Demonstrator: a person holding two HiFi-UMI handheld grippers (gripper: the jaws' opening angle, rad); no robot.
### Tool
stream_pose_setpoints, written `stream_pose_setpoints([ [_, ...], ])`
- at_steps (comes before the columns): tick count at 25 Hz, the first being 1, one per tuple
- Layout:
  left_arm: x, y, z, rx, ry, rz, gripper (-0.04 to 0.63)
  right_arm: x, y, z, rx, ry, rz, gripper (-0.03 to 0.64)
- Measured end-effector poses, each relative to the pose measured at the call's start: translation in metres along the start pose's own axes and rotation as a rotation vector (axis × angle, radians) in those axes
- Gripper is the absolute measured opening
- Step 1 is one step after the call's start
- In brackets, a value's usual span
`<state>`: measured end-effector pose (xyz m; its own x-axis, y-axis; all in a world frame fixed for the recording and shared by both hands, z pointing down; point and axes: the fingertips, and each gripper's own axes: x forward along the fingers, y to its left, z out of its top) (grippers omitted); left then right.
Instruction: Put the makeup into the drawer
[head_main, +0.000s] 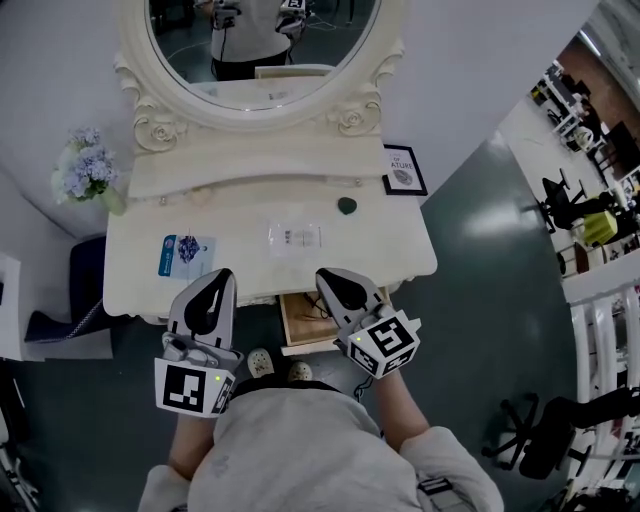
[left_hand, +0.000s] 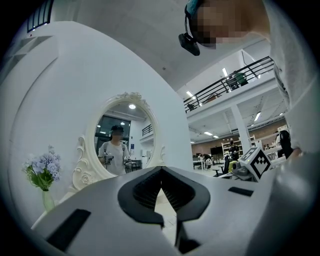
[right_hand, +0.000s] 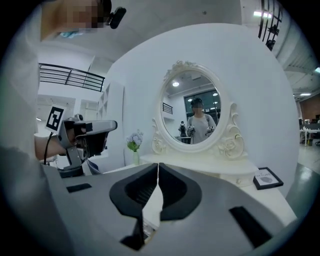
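Makeup box lies flat on the dressing table, in front of the mirror; the drawer stands open under the table's front edge; left gripper and right gripper hover at that edge, both clenched on nothing.

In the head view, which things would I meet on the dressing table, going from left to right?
Pale blue flowers → blue and white packet → flat clear pack → small dark green item → black-framed picture.
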<state>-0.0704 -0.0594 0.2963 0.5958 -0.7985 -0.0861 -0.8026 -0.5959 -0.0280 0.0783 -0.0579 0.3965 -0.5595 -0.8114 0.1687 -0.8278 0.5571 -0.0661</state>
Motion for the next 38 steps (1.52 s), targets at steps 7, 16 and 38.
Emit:
stream_pose_setpoints([
  [7,-0.007,-0.003,0.008,0.01,-0.013,0.009,0.014,-0.01,0.016,0.039,-0.023,-0.099,0.034,0.025],
  [16,-0.013,-0.007,0.015,0.022,-0.025,0.019,0.014,-0.02,0.036,0.075,-0.08,-0.178,0.068,0.025],
  [38,-0.028,0.002,0.021,0.035,-0.035,0.068,0.014,-0.025,0.048,0.092,-0.075,-0.234,0.095,0.025],
])
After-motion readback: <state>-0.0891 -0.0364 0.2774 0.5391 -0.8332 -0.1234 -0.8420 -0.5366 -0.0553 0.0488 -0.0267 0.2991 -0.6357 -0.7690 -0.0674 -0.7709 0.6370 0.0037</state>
